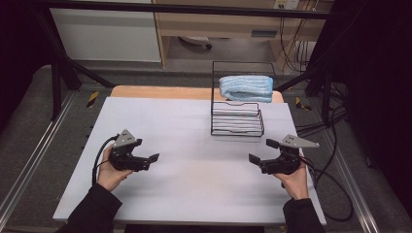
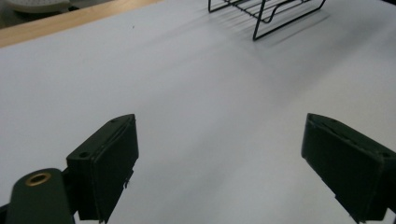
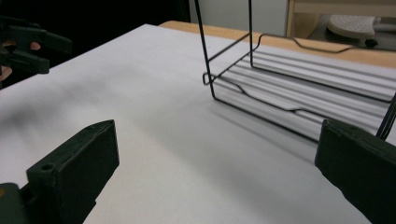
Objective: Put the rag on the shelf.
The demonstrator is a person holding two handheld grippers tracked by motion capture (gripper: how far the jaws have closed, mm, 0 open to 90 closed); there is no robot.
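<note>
Hands hold two black grippers low over a big white surface point(image 1: 194, 126) in the high view. The left gripper point(image 1: 154, 158) is on the left side, and its jaws are apart with nothing between them. The right gripper point(image 1: 263, 152) is on the right side, and its jaws are apart too, with nothing in them. Both point toward the middle of the surface. A black wire rack point(image 1: 236, 120) stands at the far side, nearer to the right gripper than to the left one. A blue towel point(image 1: 246, 88), folded up, lies on the top of the rack. The low shelf of the rack has nothing on it. Dark sleeves come in from the bottom edge.

From the left gripper view, two black jaws stand wide apart, one at each side, over bare white surface point(image 2: 201, 93). The left gripper point(image 2: 219, 154) holds nothing. A corner of the wire rack point(image 2: 266, 14) shows at the top, well apart from the jaws.

From the right gripper view, two black jaws stand wide apart as well, and the right gripper point(image 3: 219, 163) holds nothing. The wire rack point(image 3: 289, 74) is near, just ahead and to the right. Its low shelf is bare. The left gripper point(image 3: 28, 46) shows far off at the top left, with its jaws apart.
</note>
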